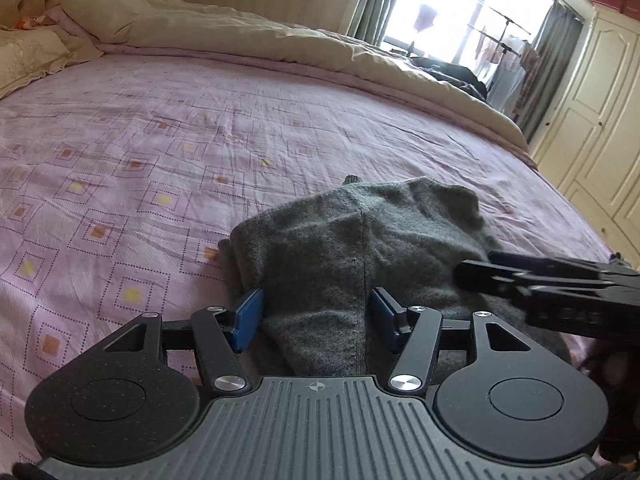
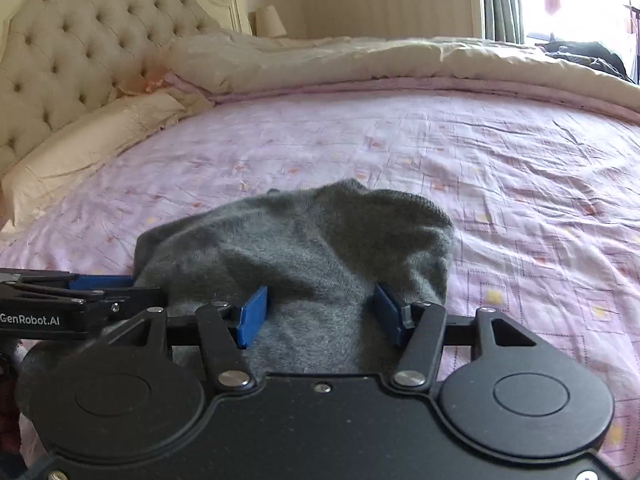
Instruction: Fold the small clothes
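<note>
Nearest us in the left wrist view, our left gripper stands with its blue pads spread wide, the grey knitted garment lying between them untouched by either pad. Our right gripper is likewise parted wide over the same grey knit, gripping nothing. In the left view the right gripper reaches in from three o'clock just above the cloth; in the right view the left one enters from nine o'clock. The garment rests bunched on the pink patterned bedsheet, at the near edge. Toward twelve o'clock lies a rumpled beige quilt, and at ten o'clock the cream tufted headboard.
</note>
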The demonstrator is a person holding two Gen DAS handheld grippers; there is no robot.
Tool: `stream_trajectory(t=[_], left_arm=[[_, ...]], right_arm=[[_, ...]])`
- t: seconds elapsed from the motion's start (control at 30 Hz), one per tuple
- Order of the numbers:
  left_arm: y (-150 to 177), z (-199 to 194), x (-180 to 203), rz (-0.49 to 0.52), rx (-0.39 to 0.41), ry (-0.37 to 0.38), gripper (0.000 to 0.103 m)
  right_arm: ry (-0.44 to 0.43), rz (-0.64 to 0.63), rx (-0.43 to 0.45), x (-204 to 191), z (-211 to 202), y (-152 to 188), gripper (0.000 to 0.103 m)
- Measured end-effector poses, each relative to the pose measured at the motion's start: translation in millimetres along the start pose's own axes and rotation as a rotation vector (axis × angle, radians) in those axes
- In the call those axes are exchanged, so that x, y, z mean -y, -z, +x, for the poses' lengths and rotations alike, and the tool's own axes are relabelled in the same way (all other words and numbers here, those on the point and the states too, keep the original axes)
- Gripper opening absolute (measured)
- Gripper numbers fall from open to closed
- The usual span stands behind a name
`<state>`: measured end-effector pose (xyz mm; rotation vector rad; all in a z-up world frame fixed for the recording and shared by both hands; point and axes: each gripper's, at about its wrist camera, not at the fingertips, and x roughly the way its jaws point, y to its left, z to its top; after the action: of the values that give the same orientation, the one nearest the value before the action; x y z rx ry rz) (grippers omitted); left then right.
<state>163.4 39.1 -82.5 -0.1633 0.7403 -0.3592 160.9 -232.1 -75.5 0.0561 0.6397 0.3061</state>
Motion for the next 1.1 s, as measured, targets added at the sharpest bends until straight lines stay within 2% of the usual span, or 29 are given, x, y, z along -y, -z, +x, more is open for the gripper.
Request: stream_trajectory(t=[0.07,0.17,0.27,0.37,0.43,0.5,0.57,0.67,0.73,0.8,0.87,0.97,1.1], left_arm=[[0.3,0.3,2.1,0.016,0.003,-0.009,0.058],[-2.1,-4.4,5.2,0.009,0.011,-0.023,0.058],[-3.4,-21.9,17.4,0.063,0.054,-0.070,0.057],[5.3,-39.3,29.2,0.145,0.096,-0.094,0.057],[15.8,-40.6,32.0,0.202,0.083,-0.127,0.057],[25.4,-36.4,27.3,0.214,0.049,-0.148,0.059],[30.6,-36.5,19.7,0.179,0.043,-0.148,0.070],[28.6,-46.7,17.4,0.146,0.044,-0.146,0.070],[26.2,-56.8,21.8,0.144,0.053,-0.161,0.070],[24.9,-70.1,29.4,0.139,0.068,-0.186,0.075],[24.1,-82.5,35.7,0.130,0.080,-0.201,0.090],[25.3,-98.8,45.0,0.117,0.083,-0.204,0.103],[31.8,-116.8,58.0,0.117,0.098,-0.215,0.103]], right_arm=[[0.008,-0.002,0.000,-2.0,-6.0,-1.9,0.062],[0.033,-0.036,0.061,-10.3,-31.6,-6.7,0.065],[0.038,-0.051,0.098,-15.9,-57.3,-3.0,0.066],[0.101,-0.100,0.073,-22.0,-66.2,11.3,0.067],[0.146,-0.106,0.028,-18.9,-63.1,23.9,0.068],[0.158,-0.044,0.008,-8.9,-64.5,35.3,0.074],[0.161,0.028,0.018,-0.3,-73.9,38.6,0.076],[0.180,0.070,0.059,-1.0,-94.5,35.9,0.083],[0.169,0.092,0.087,-4.5,-108.5,33.0,0.102],[0.155,0.117,0.111,-9.8,-122.3,29.9,0.103],[0.155,0.125,0.101,-17.0,-131.5,26.4,0.103],[0.186,0.120,0.082,-28.9,-141.7,25.0,0.103],[0.202,0.149,0.079,-34.1,-154.2,28.0,0.103]])
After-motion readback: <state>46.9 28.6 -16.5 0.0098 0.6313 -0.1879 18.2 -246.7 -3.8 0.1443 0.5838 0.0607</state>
